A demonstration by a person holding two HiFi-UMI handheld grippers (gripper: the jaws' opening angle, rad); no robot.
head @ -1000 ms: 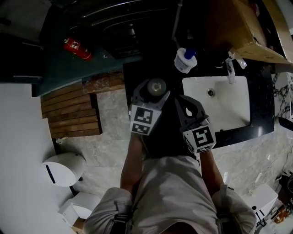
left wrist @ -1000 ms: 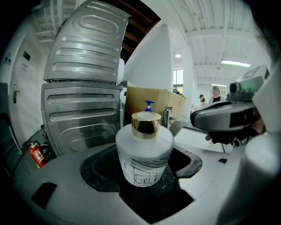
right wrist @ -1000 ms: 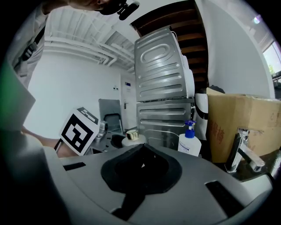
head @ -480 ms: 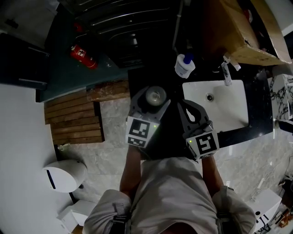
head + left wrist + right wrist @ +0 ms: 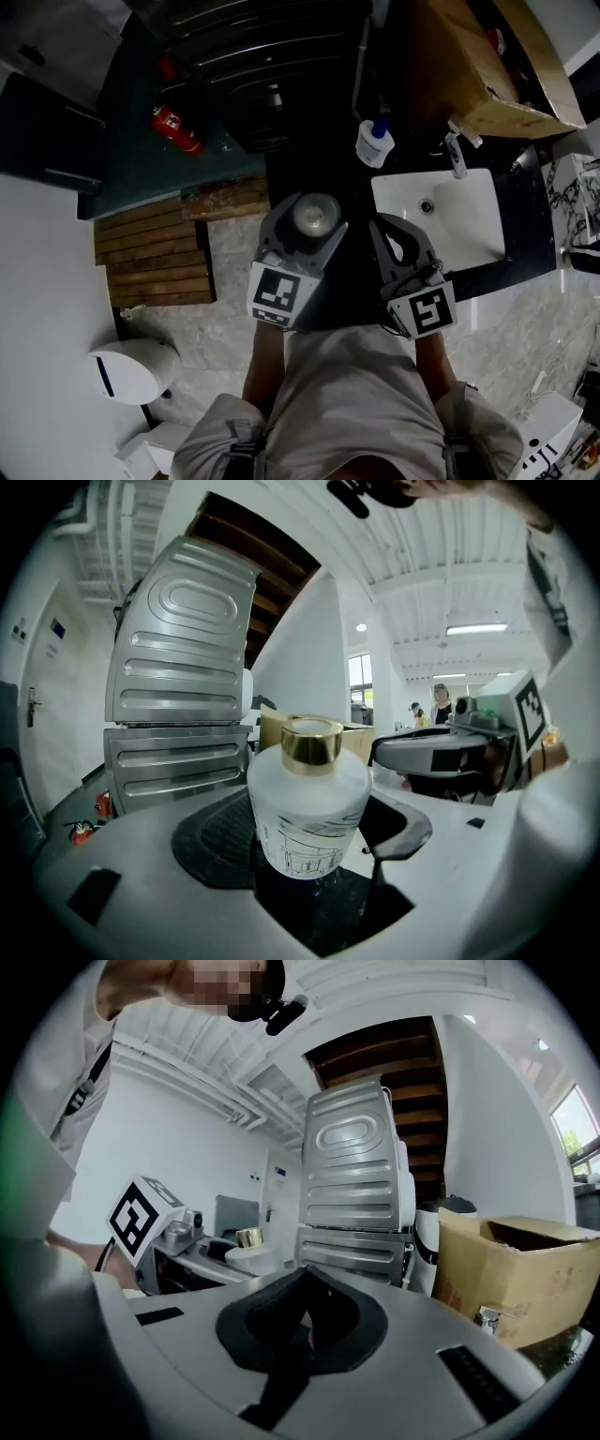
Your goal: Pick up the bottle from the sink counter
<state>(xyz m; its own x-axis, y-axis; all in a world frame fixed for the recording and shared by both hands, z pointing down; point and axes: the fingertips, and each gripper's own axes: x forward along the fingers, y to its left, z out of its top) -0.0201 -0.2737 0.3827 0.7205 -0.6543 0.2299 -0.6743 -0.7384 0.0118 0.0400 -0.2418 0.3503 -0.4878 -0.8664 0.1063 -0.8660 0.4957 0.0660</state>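
one gold-capped bottle (image 5: 309, 799) sits clamped in the left gripper (image 5: 314, 864), the right gripper (image 5: 302, 1283) closed and empty. it is best carried upright.

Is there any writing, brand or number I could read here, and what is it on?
None reads clearly.
Bottle: printed line drawing; any lettering too small to read.
Fire extinguisher: pale label, too small to read.
Marker cubes: black-and-white squares, not words.
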